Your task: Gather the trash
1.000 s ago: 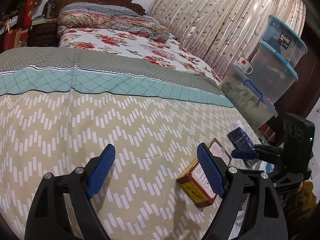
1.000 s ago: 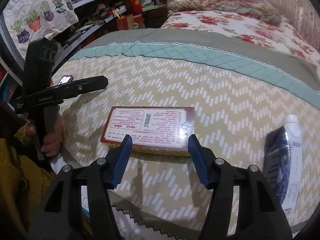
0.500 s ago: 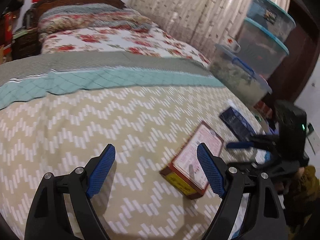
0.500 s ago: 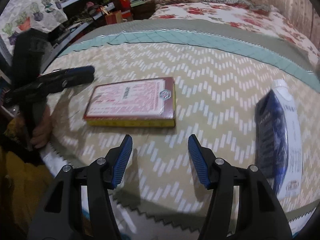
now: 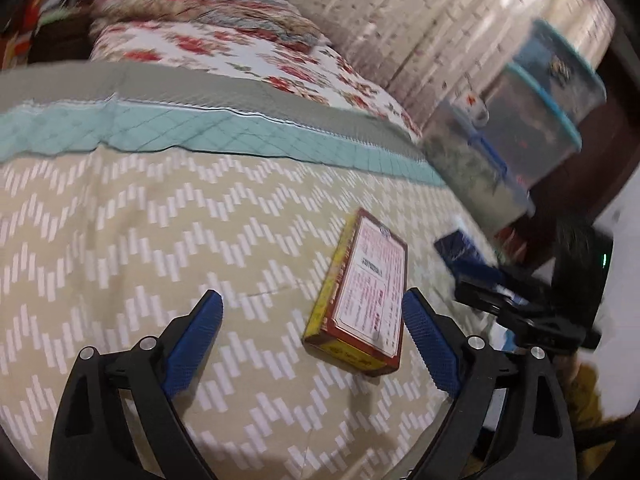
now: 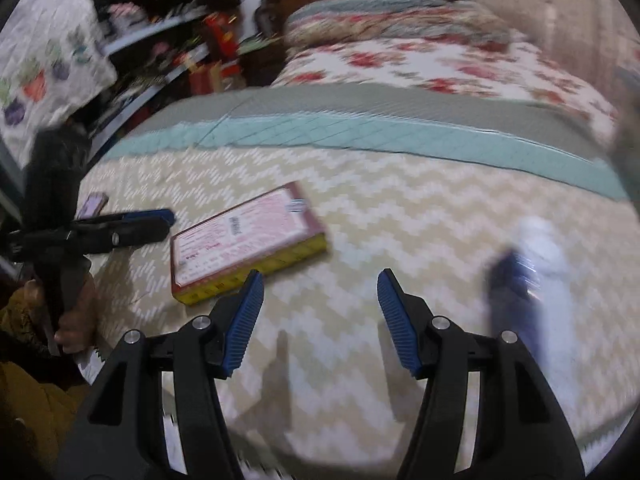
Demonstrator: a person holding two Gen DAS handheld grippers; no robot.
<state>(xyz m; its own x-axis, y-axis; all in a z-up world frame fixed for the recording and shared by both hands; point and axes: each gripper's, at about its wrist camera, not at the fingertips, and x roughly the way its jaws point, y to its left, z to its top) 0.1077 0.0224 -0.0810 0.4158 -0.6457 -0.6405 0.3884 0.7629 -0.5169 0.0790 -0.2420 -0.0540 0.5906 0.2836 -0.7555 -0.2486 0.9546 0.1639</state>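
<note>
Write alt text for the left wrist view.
Open left gripper hovers over a zigzag-patterned bedspread, a flat red-and-yellow box lying just inside its right jaw. The right gripper and stacked storage tubs sit at right.

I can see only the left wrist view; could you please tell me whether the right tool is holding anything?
Observer: No. The right tool is open, with only bedspread between its fingers.
Operator: Thank you. And the dark blue pack, half hidden for me?
Observer: The blue-and-white pack lies flat to the right of the right tool, untouched, its white end pointing away.
Operator: Is anything beside my left tool?
Observer: A small phone-like thing lies just beyond the left tool, near the bed's edge. Its jaws have just been opening; the red-and-yellow box sits ahead of them, not gripped.
</note>
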